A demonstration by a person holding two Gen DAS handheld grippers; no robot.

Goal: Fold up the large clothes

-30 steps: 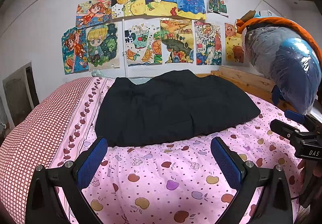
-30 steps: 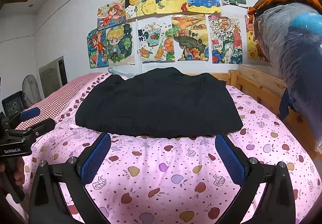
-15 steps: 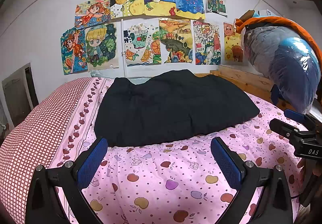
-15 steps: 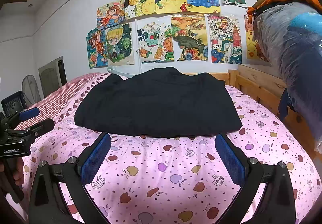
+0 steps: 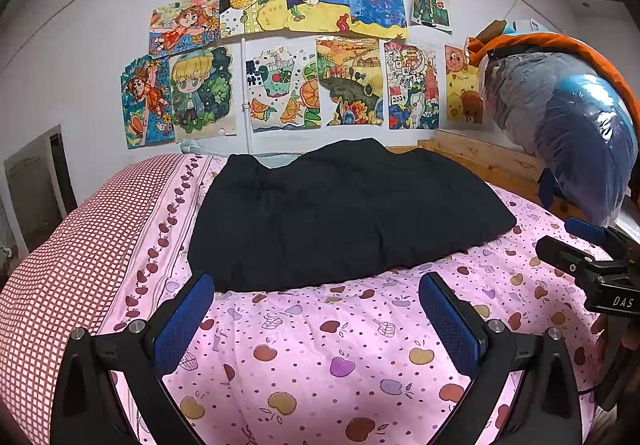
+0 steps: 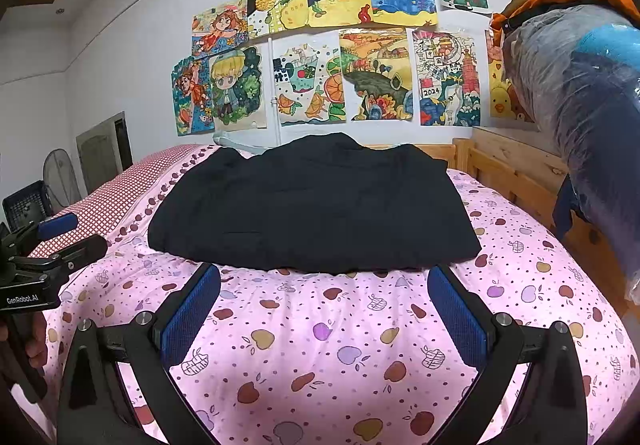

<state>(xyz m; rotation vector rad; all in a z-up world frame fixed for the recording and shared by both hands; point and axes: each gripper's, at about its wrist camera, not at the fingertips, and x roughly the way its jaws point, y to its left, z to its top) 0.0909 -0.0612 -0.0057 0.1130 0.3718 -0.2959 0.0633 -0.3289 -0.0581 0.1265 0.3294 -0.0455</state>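
While both hand-held grippers [image 5: 316, 309] [image 6: 324, 301] gape wide, empty, black garment [image 5: 344, 213] flat on bedspread [image 5: 320, 345], long axis left-right

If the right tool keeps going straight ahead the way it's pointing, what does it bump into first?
Probably the near edge of the black folded garment lying on the pink fruit-print bedsheet. The right tool is open and empty and points straight at it. If it is angled downward, it could touch the sheet first; depth is unclear.

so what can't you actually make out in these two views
- Black garment: type and number of folds unclear in both views; dark fabric shows no detail.
- Its far edge: hidden by its own bulk.
- Plastic-wrapped bundle: cut off by right frame edge.
- Left gripper, right gripper: both open; handles out of frame.
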